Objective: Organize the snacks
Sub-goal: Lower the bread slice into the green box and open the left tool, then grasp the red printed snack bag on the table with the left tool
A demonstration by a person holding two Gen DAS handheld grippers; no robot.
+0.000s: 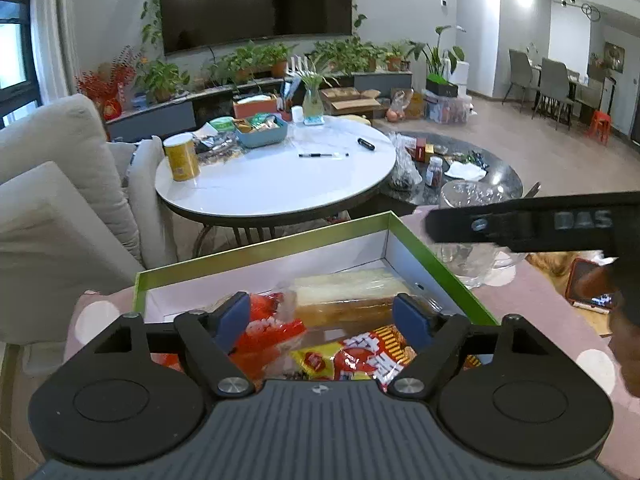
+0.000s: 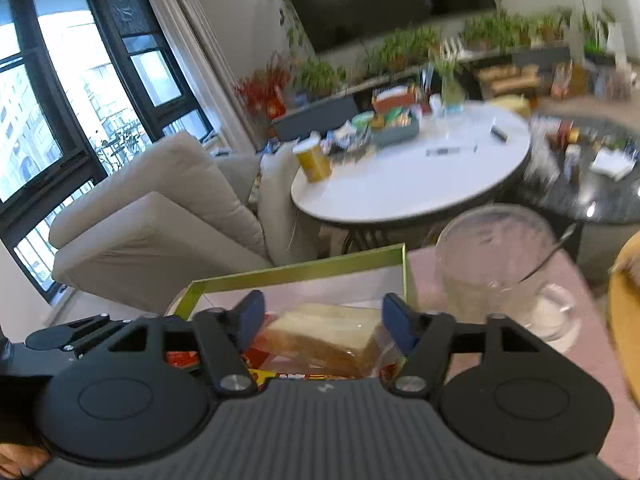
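Green-rimmed box (image 1: 436, 260) on pink cloth (image 1: 532, 292); living room.

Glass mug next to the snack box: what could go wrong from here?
1. The glass mug stands right beside the green box, with a spoon leaning out; a sideways swing of the right gripper could tip it.
2. Both grippers are open over the same box; the left gripper could bump the right one.
3. The wrapped bread looks soft; a hard squeeze may crush it.

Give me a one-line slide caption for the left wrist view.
Open left gripper hovers over green-rimmed white cardboard box holding wrapped sliced bread and red-yellow snack packets.
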